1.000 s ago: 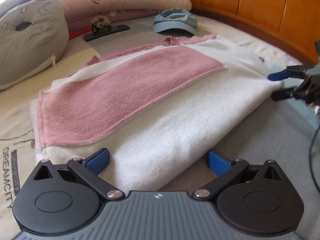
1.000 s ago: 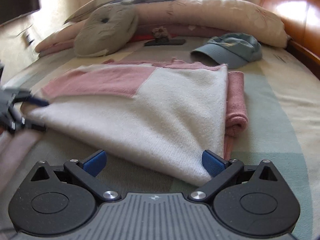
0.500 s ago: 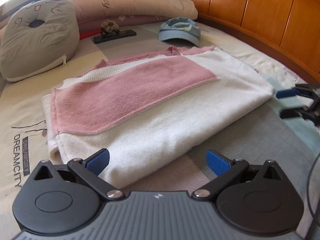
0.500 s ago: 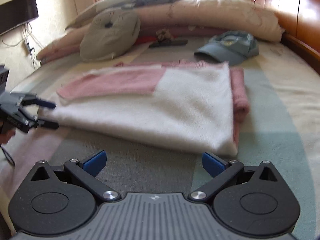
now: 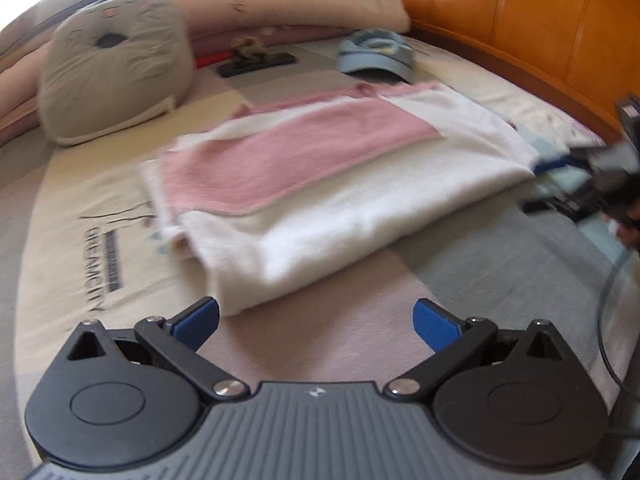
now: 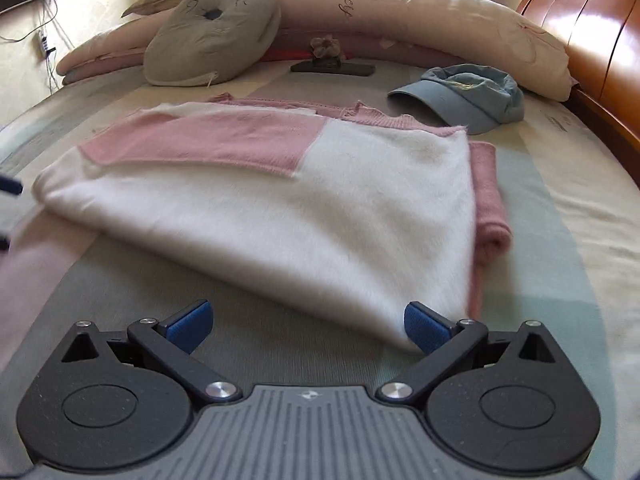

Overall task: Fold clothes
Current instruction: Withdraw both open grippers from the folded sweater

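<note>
Sweater (image 5: 320, 184), pink and white, lies folded on the bed (image 5: 500, 280) just ahead of the left gripper (image 5: 316, 318), whose jaws gape wide with nothing in them; the right gripper (image 5: 560, 184) shows blurred at its far corner. From the right wrist, the sweater (image 6: 300, 216) reaches the right gripper's (image 6: 306, 322) wide, unladen jaws, a corner touching the right-hand pad. A blue cap (image 6: 468, 96) sits beyond.

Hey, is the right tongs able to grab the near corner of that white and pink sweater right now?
Probably yes: the right tongs are open, the sweater corner lies just ahead by one pad, nothing between.
</note>
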Tool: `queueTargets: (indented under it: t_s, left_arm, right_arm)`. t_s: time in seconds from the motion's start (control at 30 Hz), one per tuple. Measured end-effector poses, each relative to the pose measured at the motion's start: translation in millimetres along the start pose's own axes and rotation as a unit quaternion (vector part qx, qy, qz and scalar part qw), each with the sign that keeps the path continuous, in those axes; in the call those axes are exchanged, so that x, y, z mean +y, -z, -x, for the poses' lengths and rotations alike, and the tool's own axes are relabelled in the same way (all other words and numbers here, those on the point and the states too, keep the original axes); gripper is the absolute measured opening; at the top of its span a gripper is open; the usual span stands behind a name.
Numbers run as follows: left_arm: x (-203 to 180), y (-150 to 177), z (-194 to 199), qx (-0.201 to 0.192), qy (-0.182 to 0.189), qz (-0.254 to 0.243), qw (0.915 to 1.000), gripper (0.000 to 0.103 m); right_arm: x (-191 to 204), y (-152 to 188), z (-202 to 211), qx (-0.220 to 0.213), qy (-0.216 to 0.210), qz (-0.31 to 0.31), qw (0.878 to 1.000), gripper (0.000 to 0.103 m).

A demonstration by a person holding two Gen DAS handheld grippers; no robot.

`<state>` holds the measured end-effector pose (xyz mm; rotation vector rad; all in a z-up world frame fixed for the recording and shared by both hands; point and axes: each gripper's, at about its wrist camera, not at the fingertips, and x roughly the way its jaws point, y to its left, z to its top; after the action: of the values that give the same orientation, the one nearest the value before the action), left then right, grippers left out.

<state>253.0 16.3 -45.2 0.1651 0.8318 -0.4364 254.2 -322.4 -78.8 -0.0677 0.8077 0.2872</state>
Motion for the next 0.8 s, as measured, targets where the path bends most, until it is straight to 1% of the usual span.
queueTargets:
  t_s: [0.1, 0.23, 0.27, 0.33, 0.37, 0.43, 0.47, 0.53, 0.63, 0.8]
  left_arm:
    - [7, -10, 6, -0.019, 0.012, 0.02, 0.9995, 0.102]
    - [6, -26, -13, -0.032, 0.061, 0.039, 0.9969, 0.102]
    - [5, -29, -21, -0.031, 0.067, 0.04, 0.9965, 0.102]
    - [7, -32, -39, -0.023, 0.064, 0.041, 0.9969, 0.102]
    - [11, -30, -48, -0.016, 0.055, 0.05, 0.9971, 0.102]
    - [26, -17, -59, 0.0, 0.048, 0.087, 0.9951, 0.102]
    - [32, -9, -58, -0.004, 0.053, 0.099, 0.9937, 0.102]
    - [38, 3, -49, -0.022, 0.066, 0.107, 0.9918, 0.102]
    - [36, -4, -39, -0.018, 0.051, 0.101, 0.9934, 0.102]
    - [45, -6, -50, -0.025, 0.033, 0.104, 0.9938, 0.102]
  right_arm:
    - [-9, 9, 15, 0.009, -0.002, -0.033, 0.999, 0.103]
    - [-16, 16, 29, -0.007, -0.002, -0.064, 0.998, 0.103]
    - [-16, 17, 32, -0.01, -0.002, -0.067, 0.998, 0.103]
    - [-13, 18, 35, -0.012, 0.004, -0.061, 0.998, 0.103]
    - [-12, 18, 36, -0.012, 0.007, -0.058, 0.998, 0.103]
    - [-9, 21, 40, -0.012, 0.017, -0.048, 0.999, 0.103]
    - [-9, 23, 42, -0.012, 0.018, -0.041, 0.999, 0.103]
    - [-9, 27, 45, -0.012, 0.02, -0.03, 0.999, 0.103]
    - [-12, 26, 45, -0.012, 0.019, -0.024, 0.999, 0.103]
    - [-11, 6, 39, -0.043, 0.008, -0.03, 0.999, 0.103]
